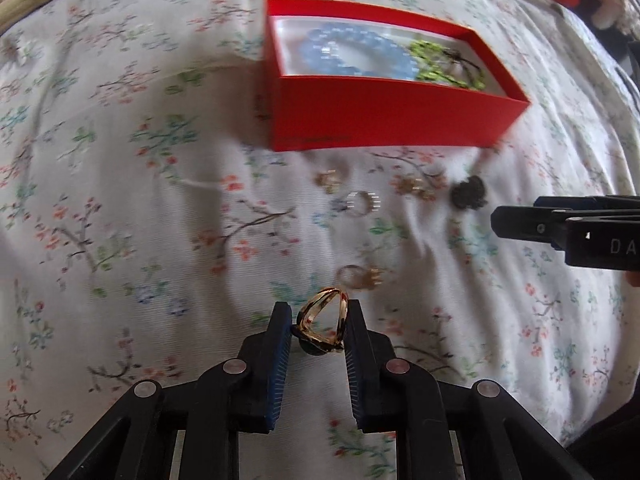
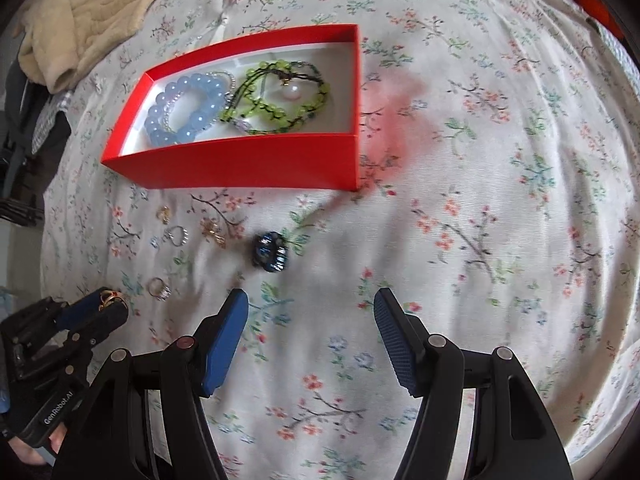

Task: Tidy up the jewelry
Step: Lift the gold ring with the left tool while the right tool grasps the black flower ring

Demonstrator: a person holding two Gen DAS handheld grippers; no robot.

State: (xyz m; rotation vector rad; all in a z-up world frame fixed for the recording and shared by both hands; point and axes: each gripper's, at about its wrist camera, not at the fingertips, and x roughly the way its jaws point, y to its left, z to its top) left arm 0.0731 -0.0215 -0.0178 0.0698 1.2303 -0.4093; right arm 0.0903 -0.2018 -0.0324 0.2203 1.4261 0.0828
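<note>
One gold ring is pinched in the left claw at lower centre, the red box lying above; it should be carried level and released over the box. In the right view, the right claw is held wide apart and empty, the dark ring seen just above it.

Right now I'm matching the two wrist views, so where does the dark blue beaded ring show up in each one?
Left wrist view: the dark blue beaded ring lies on the bedspread at right of centre, below the red box's right corner.
Right wrist view: the ring lies near the centre, below the box, just above the open right tool.
Shared landmark: the red box with the pale blue bead bracelet inside.
</note>
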